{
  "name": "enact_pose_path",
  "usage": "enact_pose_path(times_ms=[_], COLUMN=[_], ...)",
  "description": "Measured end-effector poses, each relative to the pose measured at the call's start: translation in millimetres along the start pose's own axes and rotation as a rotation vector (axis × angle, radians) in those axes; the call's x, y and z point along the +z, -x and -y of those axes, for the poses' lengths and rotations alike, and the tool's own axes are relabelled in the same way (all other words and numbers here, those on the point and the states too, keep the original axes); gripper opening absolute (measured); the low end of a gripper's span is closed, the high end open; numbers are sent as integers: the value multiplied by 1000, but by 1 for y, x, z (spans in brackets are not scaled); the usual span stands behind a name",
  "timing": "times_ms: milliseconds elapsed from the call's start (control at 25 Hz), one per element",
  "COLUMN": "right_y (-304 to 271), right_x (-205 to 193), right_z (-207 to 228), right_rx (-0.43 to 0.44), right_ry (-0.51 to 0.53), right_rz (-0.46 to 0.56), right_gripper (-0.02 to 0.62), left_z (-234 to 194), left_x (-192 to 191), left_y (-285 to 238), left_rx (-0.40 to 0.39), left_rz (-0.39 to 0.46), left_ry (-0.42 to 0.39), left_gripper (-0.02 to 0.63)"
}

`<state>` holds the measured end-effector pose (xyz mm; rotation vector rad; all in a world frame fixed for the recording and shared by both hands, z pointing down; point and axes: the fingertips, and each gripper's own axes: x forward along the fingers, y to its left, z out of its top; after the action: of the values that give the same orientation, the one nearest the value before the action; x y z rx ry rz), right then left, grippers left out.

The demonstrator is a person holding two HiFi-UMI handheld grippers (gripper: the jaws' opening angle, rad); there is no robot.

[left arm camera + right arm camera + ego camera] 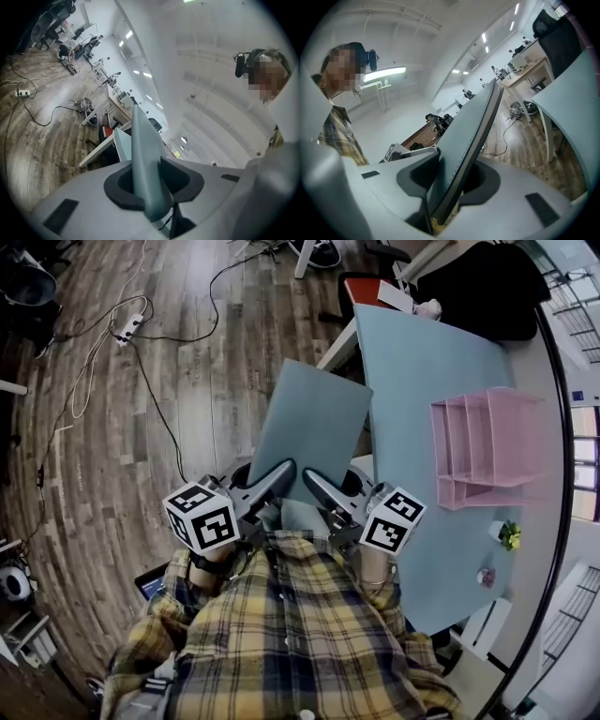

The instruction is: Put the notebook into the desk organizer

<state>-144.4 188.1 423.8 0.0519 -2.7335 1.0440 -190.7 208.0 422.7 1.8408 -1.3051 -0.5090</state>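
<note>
A pale teal notebook (312, 430) is held out flat in front of me, over the floor just left of the table. My left gripper (283, 471) is shut on its near left edge and my right gripper (311, 480) is shut on its near right edge. In the left gripper view the notebook (146, 159) stands edge-on between the dark pads. The right gripper view shows the notebook (472, 140) clamped the same way. The pink desk organizer (487, 446) lies on the light blue table (412, 362), to the right of the notebook.
A small potted plant (509, 536) and a small pink object (486, 577) sit near the table's right edge. A black bag (487, 287) rests at the table's far end. Cables and a power strip (127, 327) lie on the wooden floor to the left.
</note>
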Motion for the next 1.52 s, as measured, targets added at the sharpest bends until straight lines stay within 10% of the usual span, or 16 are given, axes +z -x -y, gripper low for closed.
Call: enact_pose_path(times_ms=[880,1520], right_y=[34,133], right_x=[134,175], right_z=[127,203], right_rx=[-137,-366], right_ry=[-8,-70], right_rz=[212,414], right_gripper=[137,137], left_z=[3,46], left_x=[76,46], left_y=[-185,-317], left_rx=[-138,-319], left_rz=[-179,-435], left_ry=[-108,-137], left_gripper=[107,107])
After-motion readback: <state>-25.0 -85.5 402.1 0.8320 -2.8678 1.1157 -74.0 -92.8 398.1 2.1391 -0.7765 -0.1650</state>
